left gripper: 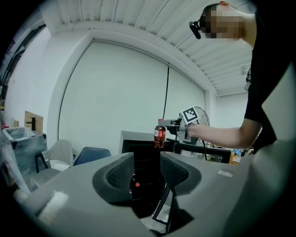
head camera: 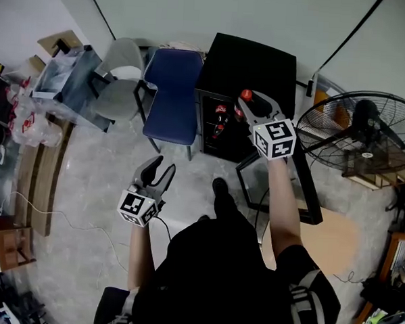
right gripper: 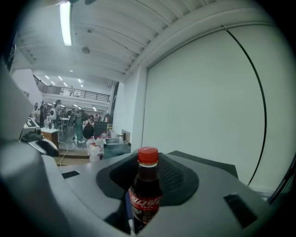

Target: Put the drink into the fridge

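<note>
The right gripper (right gripper: pixel 148 178) was partly closed, its two pads pressed against the sides of a cola bottle (right gripper: pixel 145 194) with a red cap. The bottle stood upright between the jaws, its cap clear above the pads. In the head view this gripper (head camera: pixel 251 103) was stretched forward on a bare arm and held the bottle (head camera: pixel 246 96) in the air at the front top edge of a small black fridge (head camera: pixel 252 62), still outside it. The fridge door (head camera: pixel 282 189) was swung open toward the person. Inside the fridge were other red-capped bottles (head camera: pixel 221 111).

The left gripper (head camera: pixel 160 172) was lower and nearer the person's body. Its jaws (left gripper: pixel 147 173) stood apart with nothing between them, and the dark inside of the fridge showed through the gap.

A blue chair (head camera: pixel 172 95) stood just left of the fridge, with a grey chair (head camera: pixel 122 72) beyond it. A floor fan (head camera: pixel 366 133) was on the right.
</note>
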A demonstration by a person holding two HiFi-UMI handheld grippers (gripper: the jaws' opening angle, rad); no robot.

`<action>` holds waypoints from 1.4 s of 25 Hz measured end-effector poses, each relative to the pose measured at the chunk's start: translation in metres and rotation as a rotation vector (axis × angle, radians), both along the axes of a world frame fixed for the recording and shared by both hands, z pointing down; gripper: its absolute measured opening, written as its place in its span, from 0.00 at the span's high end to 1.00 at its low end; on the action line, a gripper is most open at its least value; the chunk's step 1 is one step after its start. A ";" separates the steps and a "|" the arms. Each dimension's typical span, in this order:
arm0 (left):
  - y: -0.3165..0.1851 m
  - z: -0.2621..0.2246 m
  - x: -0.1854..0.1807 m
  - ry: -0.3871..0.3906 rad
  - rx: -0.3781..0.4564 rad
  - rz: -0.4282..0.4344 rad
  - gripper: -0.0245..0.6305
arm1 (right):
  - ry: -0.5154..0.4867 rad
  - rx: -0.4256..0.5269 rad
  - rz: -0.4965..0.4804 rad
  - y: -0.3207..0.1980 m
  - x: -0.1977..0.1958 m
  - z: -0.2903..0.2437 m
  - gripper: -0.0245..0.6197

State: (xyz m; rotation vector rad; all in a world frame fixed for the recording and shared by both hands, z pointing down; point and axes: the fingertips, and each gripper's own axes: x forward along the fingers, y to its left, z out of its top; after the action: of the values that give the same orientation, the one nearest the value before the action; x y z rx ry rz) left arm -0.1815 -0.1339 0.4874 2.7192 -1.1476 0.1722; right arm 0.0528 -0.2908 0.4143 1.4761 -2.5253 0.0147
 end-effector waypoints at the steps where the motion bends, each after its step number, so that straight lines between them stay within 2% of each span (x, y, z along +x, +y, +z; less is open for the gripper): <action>1: 0.001 0.000 0.001 0.000 -0.002 0.002 0.69 | -0.009 -0.004 0.004 0.002 0.002 0.003 0.75; 14: 0.008 0.010 0.021 -0.013 -0.023 0.043 0.71 | -0.007 -0.052 0.048 0.026 0.024 0.054 0.75; 21: 0.009 0.018 0.030 -0.024 -0.044 0.053 0.71 | -0.002 -0.046 0.061 0.037 0.032 0.082 0.75; 35: -0.003 0.030 0.041 -0.038 -0.086 0.061 0.71 | 0.028 -0.142 0.067 0.032 0.034 0.160 0.75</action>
State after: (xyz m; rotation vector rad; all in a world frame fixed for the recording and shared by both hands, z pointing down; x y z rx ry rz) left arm -0.1406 -0.1370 0.5176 2.6877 -1.0429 0.2760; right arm 0.0865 -0.2586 0.5745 1.4930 -2.3979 0.1782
